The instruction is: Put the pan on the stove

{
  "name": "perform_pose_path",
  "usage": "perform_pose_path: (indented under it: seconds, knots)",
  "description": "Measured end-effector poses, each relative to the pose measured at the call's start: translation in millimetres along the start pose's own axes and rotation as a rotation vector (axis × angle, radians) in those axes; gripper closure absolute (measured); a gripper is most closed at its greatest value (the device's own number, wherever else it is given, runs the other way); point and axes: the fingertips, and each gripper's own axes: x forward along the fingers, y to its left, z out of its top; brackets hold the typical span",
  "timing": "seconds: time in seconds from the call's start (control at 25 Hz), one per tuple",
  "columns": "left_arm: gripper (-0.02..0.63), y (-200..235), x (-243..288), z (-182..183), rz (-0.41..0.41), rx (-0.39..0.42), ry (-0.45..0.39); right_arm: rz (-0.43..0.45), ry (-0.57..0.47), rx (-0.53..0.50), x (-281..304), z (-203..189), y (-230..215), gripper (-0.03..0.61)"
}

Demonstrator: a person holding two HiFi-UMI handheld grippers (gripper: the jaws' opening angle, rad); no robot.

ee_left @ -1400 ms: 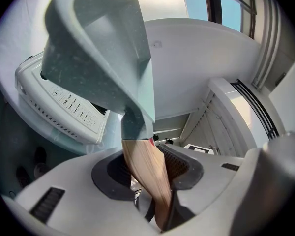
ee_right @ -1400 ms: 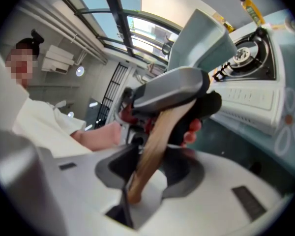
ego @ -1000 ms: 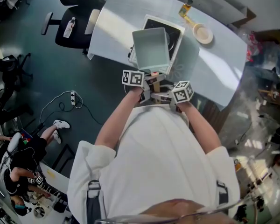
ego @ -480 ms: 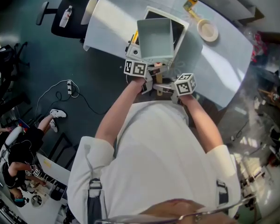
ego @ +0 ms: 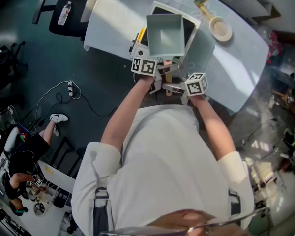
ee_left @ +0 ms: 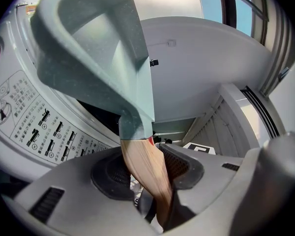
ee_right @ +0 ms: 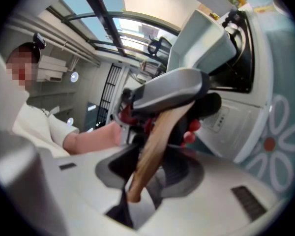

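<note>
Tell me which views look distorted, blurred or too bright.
Head view: the wide lens curves the table, and a sunlit streak lies on it. Left gripper view: the pan is sharp, the corners are dark. Right gripper view: the wooden handle is softly blurred, the rim is dark.

Matt speckled pan (ee_left: 98, 48), smooth wooden handle (ee_left: 148, 173)

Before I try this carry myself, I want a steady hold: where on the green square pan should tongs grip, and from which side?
Grip the wooden handle, coming from the person's side. It juts from the near wall of the pan and is slim enough to clamp; the body is wide with sloped walls. The left tongs and right tongs clamp it there.
</note>
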Motion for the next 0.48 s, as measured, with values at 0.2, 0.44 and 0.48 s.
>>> perform_pose_path:
  seconds: [0.2,0.44,0.48]
  knots:
    - [0.433,7,4,0,-0.001,0.007,0.021,-0.015,-0.009,-0.003,1,0,-10,0.414]
    - [0.425,8,8,6,-0.009,0.013,0.036,0.013,-0.042,0.008,-2,9,-10,0.414]
    - [0.423,7,8,6,-0.009,0.014,0.040,0.017,-0.047,0.012,-2,10,-10,0.414]
